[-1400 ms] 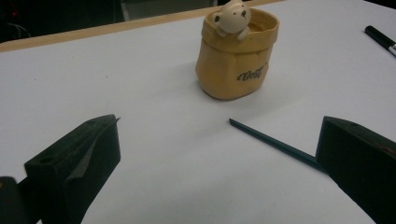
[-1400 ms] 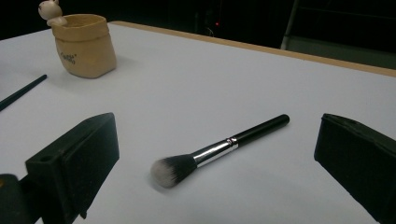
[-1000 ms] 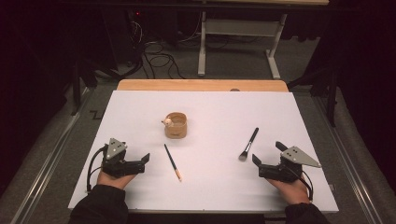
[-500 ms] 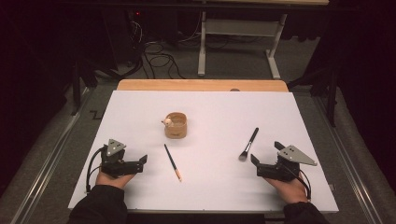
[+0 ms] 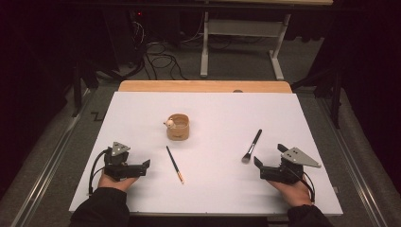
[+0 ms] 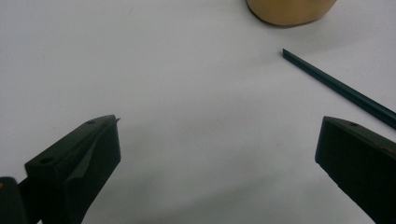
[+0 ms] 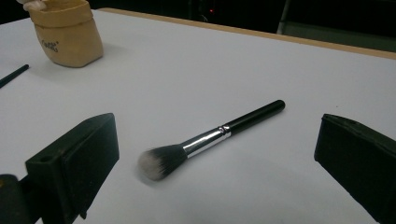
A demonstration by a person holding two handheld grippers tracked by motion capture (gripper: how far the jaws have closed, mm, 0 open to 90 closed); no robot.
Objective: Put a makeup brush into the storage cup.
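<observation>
We look down on a white tabletop (image 5: 208,113) with a person's two hands at its near edge, each holding a black two-jaw gripper. The left gripper (image 5: 145,164) rests at the near left, its jaws spread wide and holding nothing; in the left gripper view they frame bare white surface. Just to its right lies a thin dark pencil-like brush (image 5: 174,164) with a pale tip, running from far to near. Beyond it, near the middle of the tabletop, stands a small tan pouch-shaped holder (image 5: 178,126) with something pale at its rim. The right gripper (image 5: 269,161) sits at the near right, jaws likewise spread and empty. Just beyond and slightly left of it lies the makeup brush (image 5: 252,145), flat on the surface, its fluffy head toward us and its black handle pointing away to the right. In the right gripper view the makeup brush (image 7: 212,137) lies between the open jaws but apart from both. We judge this brush light and easy to lift. Its handle and silver ferrule look stiff and smooth, so they may roll or slip under a loose pinch, while the bristles are soft and would splay if squeezed. The best hold seems to be across the black handle just past the ferrule, with the jaws lowered close to the tabletop.
</observation>
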